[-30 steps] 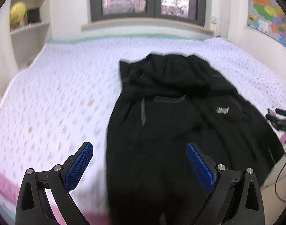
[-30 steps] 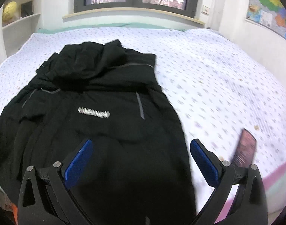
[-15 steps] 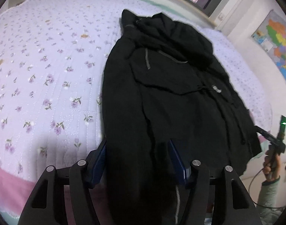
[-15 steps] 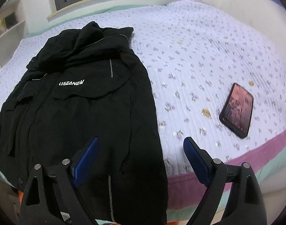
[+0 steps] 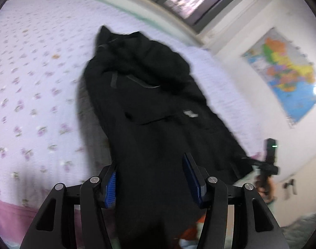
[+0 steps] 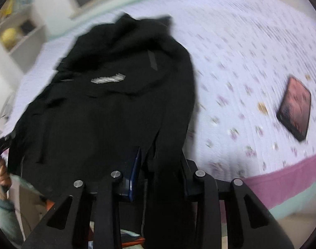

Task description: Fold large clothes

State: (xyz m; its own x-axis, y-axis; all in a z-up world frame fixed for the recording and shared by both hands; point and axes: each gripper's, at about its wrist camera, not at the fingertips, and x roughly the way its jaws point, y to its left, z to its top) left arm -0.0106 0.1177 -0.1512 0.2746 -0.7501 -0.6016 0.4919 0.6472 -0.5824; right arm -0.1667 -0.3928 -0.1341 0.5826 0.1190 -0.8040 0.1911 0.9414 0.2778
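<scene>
Gripping: I have both tools on the jacket (image 5: 149, 112) hem.
Left tool (image 5: 151, 178): closing, half-shut on cloth.
Right tool (image 6: 158, 172): just closed, pinching cloth.
Jacket: flat on bed (image 5: 33, 95).

Nothing can be read here. The jacket (image 6: 108, 103) bears a pale logo strip (image 6: 107, 79) on its chest (too smeared to spell out), lying at about eleven o'clock from the frame's middle in the right view. The wall map (image 5: 282, 76) shows colours only.

Black cloth of the jacket (image 6: 108, 108) hid the right gripper (image 6: 160, 166) pads; the white lettering (image 6: 108, 79) blurred unreadable.
</scene>
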